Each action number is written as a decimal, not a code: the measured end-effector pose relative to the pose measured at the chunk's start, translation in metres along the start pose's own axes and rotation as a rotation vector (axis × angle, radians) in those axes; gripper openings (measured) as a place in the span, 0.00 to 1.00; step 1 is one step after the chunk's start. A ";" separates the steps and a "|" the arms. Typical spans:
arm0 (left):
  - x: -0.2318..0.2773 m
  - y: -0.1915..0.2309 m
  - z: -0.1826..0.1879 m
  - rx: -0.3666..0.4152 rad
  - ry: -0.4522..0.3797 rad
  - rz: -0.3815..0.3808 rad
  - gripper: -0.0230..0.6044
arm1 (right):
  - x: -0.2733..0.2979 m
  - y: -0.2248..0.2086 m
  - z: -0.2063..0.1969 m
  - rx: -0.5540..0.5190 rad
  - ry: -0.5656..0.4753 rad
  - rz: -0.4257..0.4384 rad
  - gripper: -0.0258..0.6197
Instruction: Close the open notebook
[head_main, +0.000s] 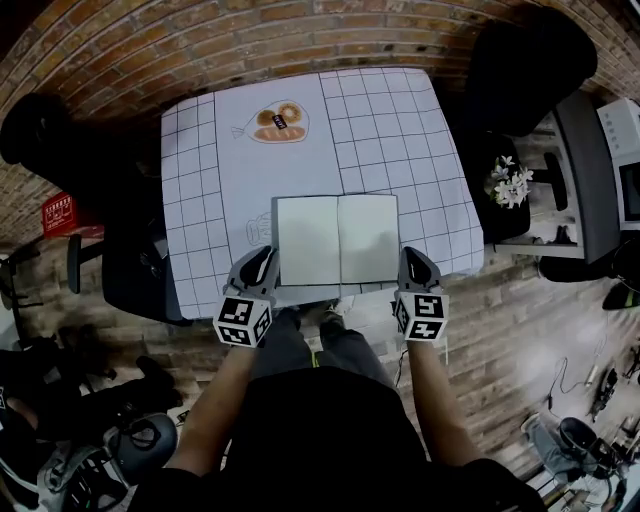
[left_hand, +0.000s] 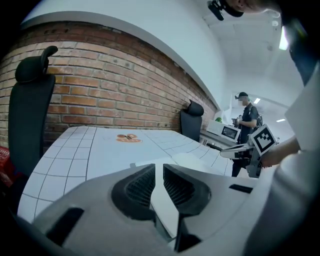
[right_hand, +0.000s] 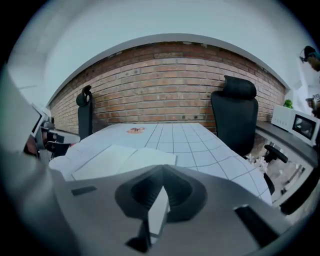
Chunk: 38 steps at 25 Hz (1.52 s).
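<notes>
Notebook (head_main: 337, 239) open flat, blank pages up; left hand-held gripper (head_main: 264, 254), right hand-held gripper (head_main: 413, 254) both closed

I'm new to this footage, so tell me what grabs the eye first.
An open notebook with blank white pages lies at the near edge of a grid-patterned table. The left gripper and right gripper flank it, each with jaws shut. A small orange-brown item sits at the far end.

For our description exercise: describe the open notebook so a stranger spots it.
Find the white, gridded table by the brick wall. At its near edge lies the notebook, open flat, both pages blank. Its only neighbour, a small orange-brown object, sits far across.
</notes>
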<state>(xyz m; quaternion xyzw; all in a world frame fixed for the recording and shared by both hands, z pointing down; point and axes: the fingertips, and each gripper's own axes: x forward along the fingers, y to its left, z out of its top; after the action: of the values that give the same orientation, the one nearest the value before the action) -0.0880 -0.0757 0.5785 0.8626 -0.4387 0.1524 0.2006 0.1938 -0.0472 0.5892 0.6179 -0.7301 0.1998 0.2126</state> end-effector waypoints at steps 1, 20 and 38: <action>0.003 0.002 -0.006 -0.009 0.014 0.009 0.08 | 0.004 -0.001 -0.003 -0.011 0.012 0.000 0.06; 0.030 0.018 -0.073 -0.124 0.190 0.131 0.31 | 0.036 -0.027 -0.045 -0.098 0.142 -0.046 0.06; 0.037 0.018 -0.086 -0.176 0.285 0.176 0.30 | 0.048 -0.026 -0.058 -0.160 0.169 -0.060 0.06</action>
<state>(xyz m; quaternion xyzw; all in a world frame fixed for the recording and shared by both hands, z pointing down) -0.0894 -0.0696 0.6732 0.7696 -0.4914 0.2510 0.3213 0.2159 -0.0585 0.6649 0.6012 -0.7045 0.1859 0.3281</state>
